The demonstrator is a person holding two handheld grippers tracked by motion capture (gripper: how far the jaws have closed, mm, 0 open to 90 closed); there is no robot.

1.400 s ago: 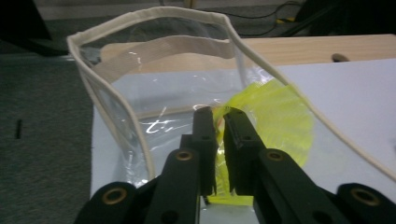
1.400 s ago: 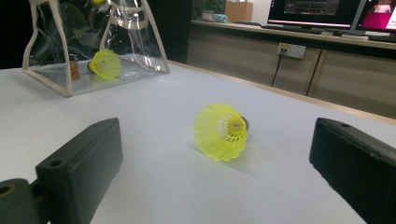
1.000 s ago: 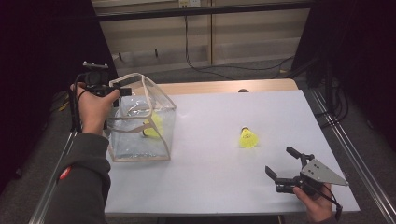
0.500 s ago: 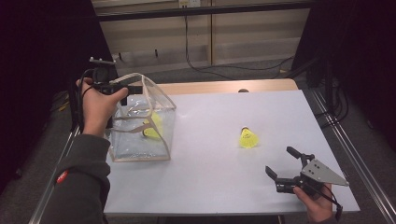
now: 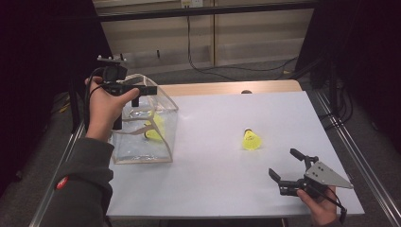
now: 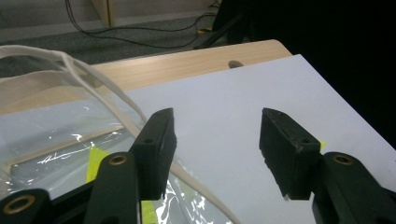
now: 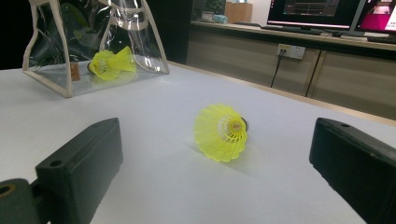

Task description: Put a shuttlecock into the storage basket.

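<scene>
L tool sits over the clear bag, jaws just opening w/ nothing between; one shuttle lies inside the bag. Second shuttle lies on the counter, well right of the bag. R tool, jaws wide and empty, faces it. Next, probably: R closes in & grips it. Path looks free.

Left claw raised, jaws just opening, empty; right claw wide apart

The left hand-held gripper, jaws just opening and empty, hangs over the clear bag's rim above the white table.
</scene>
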